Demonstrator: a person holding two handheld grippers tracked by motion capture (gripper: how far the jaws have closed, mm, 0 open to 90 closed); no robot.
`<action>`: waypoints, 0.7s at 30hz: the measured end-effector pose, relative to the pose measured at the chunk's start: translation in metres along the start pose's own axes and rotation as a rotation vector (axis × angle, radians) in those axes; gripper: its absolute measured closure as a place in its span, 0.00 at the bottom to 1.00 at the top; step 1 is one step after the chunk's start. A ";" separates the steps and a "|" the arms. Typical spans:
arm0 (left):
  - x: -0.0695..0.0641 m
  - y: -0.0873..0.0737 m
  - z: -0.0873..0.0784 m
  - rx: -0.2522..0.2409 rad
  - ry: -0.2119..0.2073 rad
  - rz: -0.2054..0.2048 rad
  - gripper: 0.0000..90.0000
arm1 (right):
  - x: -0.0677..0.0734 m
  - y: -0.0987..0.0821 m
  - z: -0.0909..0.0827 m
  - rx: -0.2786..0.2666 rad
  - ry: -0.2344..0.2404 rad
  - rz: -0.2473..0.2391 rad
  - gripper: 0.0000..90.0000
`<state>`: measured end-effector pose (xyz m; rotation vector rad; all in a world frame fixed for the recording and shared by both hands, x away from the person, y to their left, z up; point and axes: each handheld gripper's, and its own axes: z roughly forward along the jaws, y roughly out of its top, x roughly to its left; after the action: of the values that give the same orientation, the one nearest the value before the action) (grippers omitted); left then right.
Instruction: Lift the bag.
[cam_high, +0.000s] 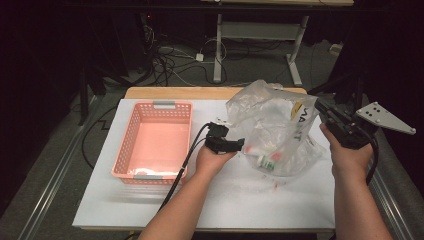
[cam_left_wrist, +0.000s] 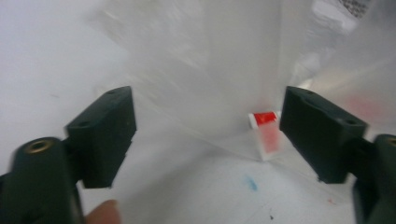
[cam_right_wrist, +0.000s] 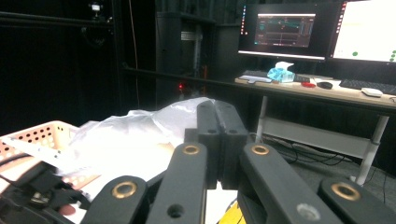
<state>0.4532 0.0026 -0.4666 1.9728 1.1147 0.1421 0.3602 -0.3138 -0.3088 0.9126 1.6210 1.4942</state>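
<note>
Clear plastic bag (cam_high: 272, 125) stands on the white surface (cam_high: 150, 200), its top corner pinched in the right hand-held gripper (cam_high: 330, 116), whose jaws sit fully together in its own view. The left hand-held gripper (cam_left_wrist: 208, 135) gapes wide at the bag's base, gripping nothing; its view reveals a red-capped tube (cam_left_wrist: 265, 133) inside. The high view adds a pink basket (cam_high: 131, 145).

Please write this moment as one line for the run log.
left gripper: open at bag side | right gripper: shut on plastic bag, holding it up | small tube: inside bag | pink basket: left of the bag
</note>
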 end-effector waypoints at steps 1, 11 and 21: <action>-0.001 -0.002 0.004 0.007 -0.032 0.000 0.27 | -0.001 -0.001 0.000 0.002 0.004 0.001 1.00; -0.017 -0.007 0.017 0.045 -0.119 0.062 0.98 | -0.001 -0.011 0.001 0.020 0.013 0.008 1.00; -0.043 0.027 -0.051 -0.201 -0.075 0.171 0.98 | 0.000 -0.004 0.002 0.007 0.011 -0.001 1.00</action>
<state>0.4217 -0.0049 -0.4022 1.8743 0.8491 0.2588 0.3623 -0.3133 -0.3133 0.9086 1.6348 1.4960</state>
